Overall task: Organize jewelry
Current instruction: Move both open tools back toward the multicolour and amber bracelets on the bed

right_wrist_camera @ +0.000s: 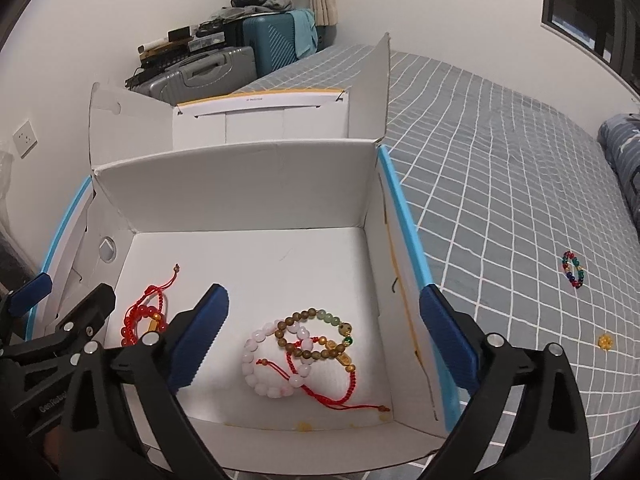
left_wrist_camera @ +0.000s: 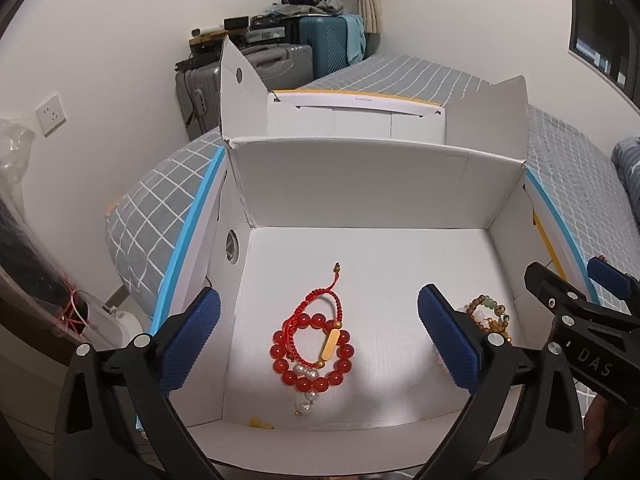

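Observation:
An open white cardboard box [left_wrist_camera: 360, 176] [right_wrist_camera: 240, 176] sits on the bed. On its floor lie a red bead bracelet [left_wrist_camera: 312, 354] with a red cord bracelet [left_wrist_camera: 316, 304] on it, also in the right wrist view [right_wrist_camera: 140, 318]. A pile of a pink bead bracelet [right_wrist_camera: 266, 364], a brown-green bead bracelet [right_wrist_camera: 316, 334] and a red cord [right_wrist_camera: 324, 388] lies to their right, partly seen in the left wrist view [left_wrist_camera: 488, 316]. My left gripper [left_wrist_camera: 318, 340] is open above the red bracelets. My right gripper [right_wrist_camera: 324, 344] is open above the pile. Both are empty.
On the grey checked bedcover [right_wrist_camera: 500, 184] to the box's right lie a multicoloured bead bracelet [right_wrist_camera: 574, 269] and a small yellow bead item [right_wrist_camera: 605, 341]. Suitcases [right_wrist_camera: 224, 68] stand against the far wall. A dark pillow [right_wrist_camera: 624, 160] lies at the right.

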Action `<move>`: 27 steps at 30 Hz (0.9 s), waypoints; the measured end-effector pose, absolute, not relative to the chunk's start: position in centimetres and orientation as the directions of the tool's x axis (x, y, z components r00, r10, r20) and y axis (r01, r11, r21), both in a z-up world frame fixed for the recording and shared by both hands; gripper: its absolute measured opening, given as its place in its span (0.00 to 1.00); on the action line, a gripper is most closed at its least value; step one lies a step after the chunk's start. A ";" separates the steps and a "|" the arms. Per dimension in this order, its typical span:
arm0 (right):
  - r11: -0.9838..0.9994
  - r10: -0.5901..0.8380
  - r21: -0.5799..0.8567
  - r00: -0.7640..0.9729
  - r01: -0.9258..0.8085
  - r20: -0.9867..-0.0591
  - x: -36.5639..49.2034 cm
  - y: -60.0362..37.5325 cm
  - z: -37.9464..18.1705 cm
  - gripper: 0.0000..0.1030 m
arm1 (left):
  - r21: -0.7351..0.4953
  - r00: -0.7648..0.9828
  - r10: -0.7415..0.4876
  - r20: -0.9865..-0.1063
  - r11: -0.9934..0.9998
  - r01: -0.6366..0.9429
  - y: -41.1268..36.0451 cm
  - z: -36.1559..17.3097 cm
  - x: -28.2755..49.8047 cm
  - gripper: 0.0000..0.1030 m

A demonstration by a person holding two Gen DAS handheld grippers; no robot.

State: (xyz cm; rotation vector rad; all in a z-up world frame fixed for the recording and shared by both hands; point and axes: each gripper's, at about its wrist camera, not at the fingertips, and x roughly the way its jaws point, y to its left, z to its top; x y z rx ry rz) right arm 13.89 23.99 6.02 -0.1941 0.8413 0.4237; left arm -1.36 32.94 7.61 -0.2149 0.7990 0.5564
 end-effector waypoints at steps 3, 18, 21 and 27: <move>0.903 0.281 -0.005 0.599 -0.429 -0.750 13.8 23.3 6.3 0.93 | 0.019 0.573 0.382 -0.725 0.842 -0.538 32.6 7.8 -1.3 0.94; 0.959 0.192 -0.011 0.681 -0.282 -0.707 14.0 12.6 9.4 0.93 | -0.033 0.654 0.285 -0.701 0.903 -0.429 25.4 10.6 1.6 0.94; 0.971 0.163 -0.010 0.691 -0.238 -0.704 14.3 9.4 9.9 0.93 | -0.034 0.670 0.263 -0.694 0.918 -0.396 22.8 11.4 3.1 0.94; 0.988 0.109 0.003 0.697 -0.151 -0.708 15.6 2.5 10.6 0.93 | -0.045 0.684 0.179 -0.708 0.954 -0.296 17.1 11.8 7.0 0.94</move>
